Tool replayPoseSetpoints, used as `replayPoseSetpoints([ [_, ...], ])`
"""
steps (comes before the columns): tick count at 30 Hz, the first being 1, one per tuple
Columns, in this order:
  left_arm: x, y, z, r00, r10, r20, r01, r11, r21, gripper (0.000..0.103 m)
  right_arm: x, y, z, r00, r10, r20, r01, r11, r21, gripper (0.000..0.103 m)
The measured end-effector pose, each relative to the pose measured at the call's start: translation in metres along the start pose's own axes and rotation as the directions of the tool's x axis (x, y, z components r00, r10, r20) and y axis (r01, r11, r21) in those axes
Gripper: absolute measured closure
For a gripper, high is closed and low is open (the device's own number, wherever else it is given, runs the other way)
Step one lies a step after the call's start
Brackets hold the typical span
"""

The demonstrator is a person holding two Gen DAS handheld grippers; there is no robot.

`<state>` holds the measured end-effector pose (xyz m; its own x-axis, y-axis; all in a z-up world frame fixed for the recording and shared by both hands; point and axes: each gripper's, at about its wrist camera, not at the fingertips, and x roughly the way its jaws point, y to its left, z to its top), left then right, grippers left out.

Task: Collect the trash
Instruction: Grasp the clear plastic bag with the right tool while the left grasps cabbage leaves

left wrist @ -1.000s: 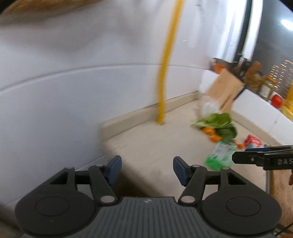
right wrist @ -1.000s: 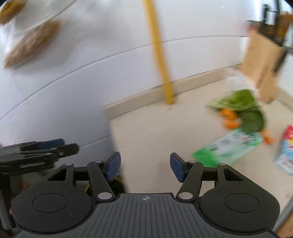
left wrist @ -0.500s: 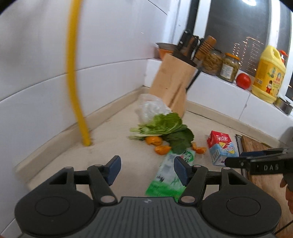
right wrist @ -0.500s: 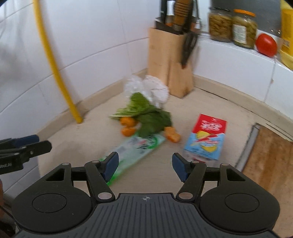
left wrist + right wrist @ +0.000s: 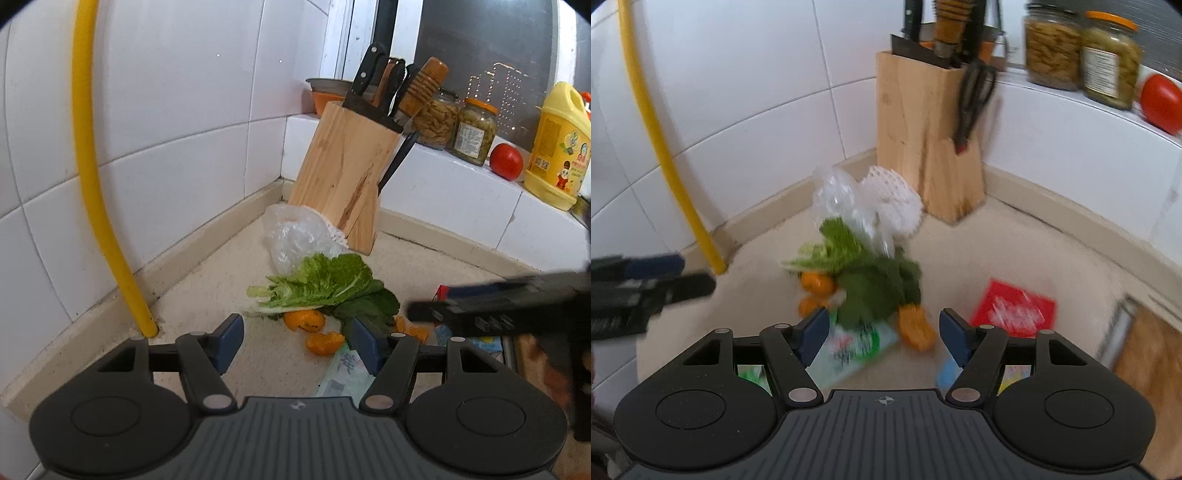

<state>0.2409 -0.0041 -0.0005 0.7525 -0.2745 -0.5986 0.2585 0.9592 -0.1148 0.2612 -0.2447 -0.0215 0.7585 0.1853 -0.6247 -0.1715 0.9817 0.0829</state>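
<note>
A beige countertop (image 5: 207,295) is seen in a tiled corner, with a yellow pipe (image 5: 86,155) running down the wall to it. A wooden knife block (image 5: 340,173) is stood in the corner, filled with knives and a wooden-handled tool; scissors (image 5: 973,103) are hung in its side slot. Two glass jars (image 5: 454,123) with pickled contents, a tomato (image 5: 506,161) and a yellow detergent jug (image 5: 557,147) are lined up on the ledge behind.

The trash pile is spread on the counter just in front of the block: a crumpled clear plastic bag (image 5: 295,238), a white foam net (image 5: 895,206), leafy greens (image 5: 325,284), orange peels (image 5: 314,330), a green-and-white flat wrapper (image 5: 849,350) and a red carton (image 5: 1014,308).

The left gripper (image 5: 295,343) is held spread, nothing between its blue pads; peels and greens lie just ahead, the wrapper partly under the right finger. The right gripper (image 5: 882,332) is opening, nothing pinched; wrapper and one peel lie between and beyond its fingers, the carton just right of them. The right view is blurred.
</note>
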Motion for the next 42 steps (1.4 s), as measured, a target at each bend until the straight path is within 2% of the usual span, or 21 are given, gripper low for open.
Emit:
replayPoseSetpoints([
  [5,0.005,0.005,-0.002,1.0,-0.007,-0.007,0.007,1.0,-0.004,0.045,0.04,0.007,0.023,1.0,0.028,-0.014,-0.029,0.999,-0.029,0.03],
  [11,0.02,0.008,0.0,1.0,-0.004,-0.011,0.005,0.999,0.034,0.045,0.068,0.013,0.045,0.999,0.031,-0.007,-0.032,0.998,-0.048,0.03],
  [16,0.027,0.014,-0.002,1.0,-0.014,-0.022,0.014,1.0,0.006,0.045,0.087,0.01,0.078,0.997,0.07,0.014,-0.07,0.998,-0.002,0.03],
  [18,0.031,0.014,-0.002,0.999,-0.014,-0.03,0.014,1.0,0.003,0.045,0.1,0.013,0.09,0.995,0.095,-0.014,-0.095,0.995,0.006,0.031],
  [20,0.035,0.014,-0.002,0.999,-0.016,-0.038,0.016,1.0,0.005,0.045,0.119,0.018,0.097,0.993,0.101,-0.067,-0.101,0.995,0.009,0.038],
  [21,0.036,0.014,-0.001,0.999,-0.017,-0.04,0.018,1.0,0.007,0.045,0.129,0.02,0.097,0.99,0.101,-0.098,-0.101,0.995,0.006,0.058],
  [22,0.037,0.013,-0.001,0.999,-0.021,-0.038,0.021,1.0,0.012,0.045,0.137,0.021,0.096,0.987,0.092,-0.128,-0.093,0.996,0.003,0.067],
  [23,0.037,0.013,0.0,0.999,-0.027,-0.034,0.028,0.999,0.018,0.045,0.14,0.02,0.094,0.987,0.074,-0.139,-0.074,0.997,0.005,0.069],
  [24,0.038,0.012,0.002,0.999,-0.033,-0.029,0.034,0.999,0.025,0.045,0.137,0.019,0.093,0.989,0.07,-0.131,-0.069,0.998,0.006,0.076],
  [26,0.042,0.009,0.006,0.999,-0.041,-0.029,0.042,0.998,0.037,0.045,0.122,0.011,0.09,0.99,0.091,-0.111,-0.088,0.996,0.031,0.079],
  [33,0.059,-0.008,0.02,0.996,-0.084,-0.024,0.086,0.991,0.107,0.045,0.044,-0.016,0.093,0.993,0.116,0.016,-0.117,0.989,0.087,0.079],
  [37,0.08,-0.019,0.025,0.993,-0.111,-0.048,0.119,0.971,0.207,0.045,0.011,-0.023,0.088,0.993,0.103,0.063,-0.109,0.989,0.096,0.079],
  [42,0.113,-0.022,0.029,0.989,-0.109,-0.101,0.135,0.94,0.312,0.045,-0.006,-0.031,0.078,0.994,0.092,0.053,-0.097,0.99,0.106,0.079],
])
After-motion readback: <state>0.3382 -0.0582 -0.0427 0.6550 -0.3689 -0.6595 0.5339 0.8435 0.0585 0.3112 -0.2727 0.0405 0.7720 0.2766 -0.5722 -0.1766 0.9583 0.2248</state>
